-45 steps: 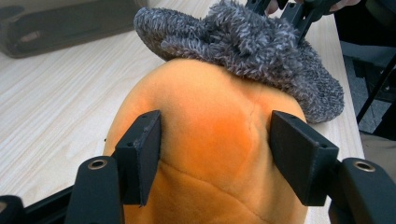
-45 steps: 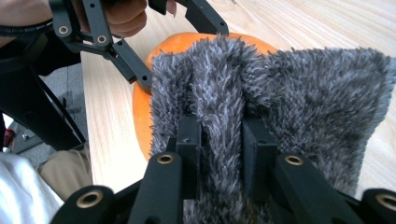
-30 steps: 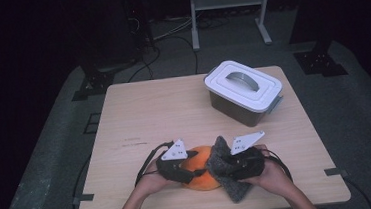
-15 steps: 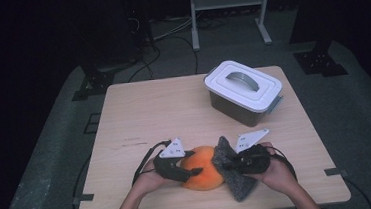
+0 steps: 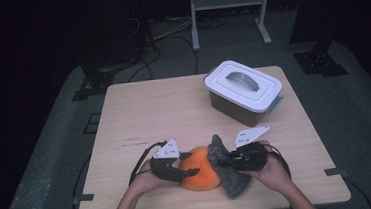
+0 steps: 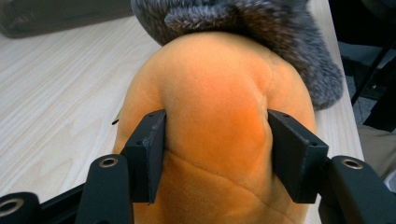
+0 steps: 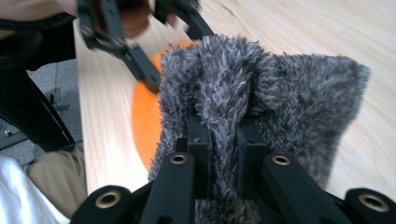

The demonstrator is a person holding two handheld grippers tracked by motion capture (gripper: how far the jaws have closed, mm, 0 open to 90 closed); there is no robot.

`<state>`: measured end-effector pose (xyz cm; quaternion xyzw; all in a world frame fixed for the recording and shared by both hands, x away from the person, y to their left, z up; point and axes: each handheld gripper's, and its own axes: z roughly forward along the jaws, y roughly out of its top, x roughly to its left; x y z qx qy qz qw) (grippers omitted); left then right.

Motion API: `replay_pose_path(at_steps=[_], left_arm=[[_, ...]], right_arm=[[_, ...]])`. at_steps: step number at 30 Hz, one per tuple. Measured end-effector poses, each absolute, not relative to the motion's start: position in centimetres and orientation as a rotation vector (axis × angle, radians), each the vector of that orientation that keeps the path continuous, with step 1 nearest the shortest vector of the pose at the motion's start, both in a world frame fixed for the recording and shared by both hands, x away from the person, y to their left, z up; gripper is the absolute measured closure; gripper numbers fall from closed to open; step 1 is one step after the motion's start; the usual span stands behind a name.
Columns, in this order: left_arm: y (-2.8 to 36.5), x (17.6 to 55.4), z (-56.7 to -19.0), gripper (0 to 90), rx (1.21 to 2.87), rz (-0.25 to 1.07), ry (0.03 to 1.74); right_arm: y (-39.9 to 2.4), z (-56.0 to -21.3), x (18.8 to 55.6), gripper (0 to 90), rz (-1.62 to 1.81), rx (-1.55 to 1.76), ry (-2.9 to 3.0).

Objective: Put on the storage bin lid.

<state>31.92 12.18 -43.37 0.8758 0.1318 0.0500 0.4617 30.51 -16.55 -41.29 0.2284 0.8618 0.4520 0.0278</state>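
Note:
An orange plush toy (image 5: 204, 174) lies near the table's front edge, with a grey furry cloth (image 5: 235, 182) draped against its right side. My left gripper (image 5: 191, 171) comes in from the left. Its jaws have just been closing and now press into the orange plush (image 6: 215, 93) from both sides. The grey fur (image 6: 261, 23) lies over the plush's far end. My right gripper (image 5: 223, 157) is shut on a pinched fold of the grey fur (image 7: 280, 93), and the orange plush (image 7: 144, 116) peeks out beside it.
A dark box with a white lid and a grey handle (image 5: 242, 87) stands at the table's back right. Bare wooden tabletop (image 5: 154, 112) stretches behind and to the left of the toy. A metal stand (image 5: 228, 1) and cables are on the floor beyond.
The right gripper's jaws have come together on the grey fur, which now stands bunched up between them. Both hands have stayed almost where they were.

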Motion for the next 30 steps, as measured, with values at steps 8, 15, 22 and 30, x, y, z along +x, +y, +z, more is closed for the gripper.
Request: replay_pose_path(at_steps=[8, 15, 22, 30], left_arm=[[11.3, 31.0, -43.0, 38.3, 2.155, 0.158, 0.247], [11.6, 31.4, -41.9, 15.4, 2.097, 0.122, 0.325], [11.5, 31.4, -42.8, 29.2, 2.162, 0.150, 0.321], [11.4, 31.1, -42.6, 47.8, 2.100, 0.231, 0.351]], right_arm=[[-18.3, -40.7, 30.6, 78.8, 1.498, 0.778, 2.602], [-16.6, -41.7, 30.0, 77.6, 1.456, 0.670, 2.696], [-17.3, -41.8, 30.2, 77.6, 1.452, 0.662, 2.715], [-18.9, -41.9, 31.0, 78.7, 1.408, 0.768, 2.678]])
